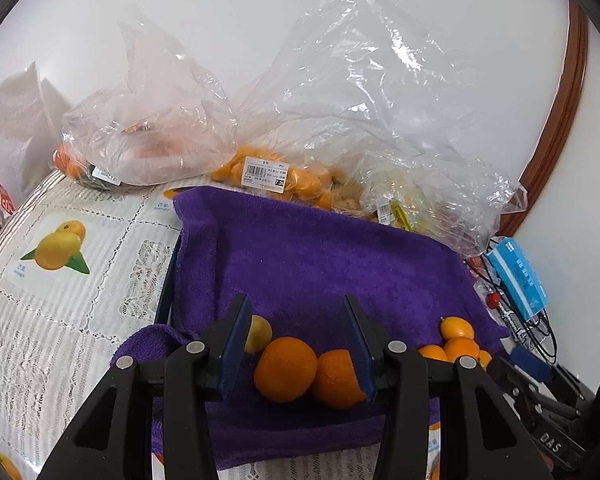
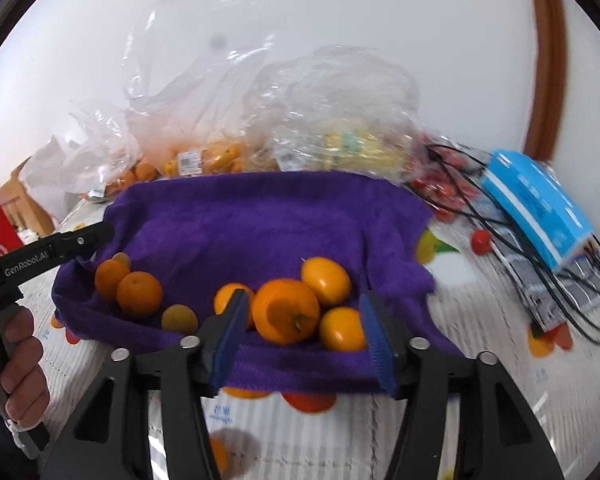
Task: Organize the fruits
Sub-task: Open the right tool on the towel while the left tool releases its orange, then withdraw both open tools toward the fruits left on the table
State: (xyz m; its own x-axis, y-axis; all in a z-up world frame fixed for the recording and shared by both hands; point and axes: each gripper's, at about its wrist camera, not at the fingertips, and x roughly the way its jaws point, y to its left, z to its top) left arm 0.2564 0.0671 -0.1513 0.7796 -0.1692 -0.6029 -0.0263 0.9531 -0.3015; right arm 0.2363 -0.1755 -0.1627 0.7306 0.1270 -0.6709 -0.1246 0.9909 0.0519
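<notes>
A purple towel (image 1: 320, 264) lies spread on the table and carries loose citrus. In the left wrist view, my left gripper (image 1: 295, 300) hovers open over two oranges (image 1: 286, 368) on the towel, with its pads clear of them. A small yellow-green fruit (image 1: 260, 334) lies behind its left finger, and small kumquats (image 1: 458, 328) cluster at the right. In the right wrist view, my right gripper (image 2: 304, 296) stands open around a large orange (image 2: 286, 310), with gaps on both sides. Smaller yellow-orange fruits (image 2: 326, 280) surround it. The left gripper (image 2: 104, 232) reaches in above the towel (image 2: 260, 220) from the left.
Clear plastic bags (image 1: 340, 92) of fruit with price labels stand behind the towel against the white wall. A blue box (image 2: 536, 216), black cables (image 2: 580, 280) and red cherry tomatoes (image 2: 480, 240) lie to the right. A fruit-print tablecloth (image 1: 60, 280) covers the table. A hand (image 2: 20, 360) holds the left gripper's handle.
</notes>
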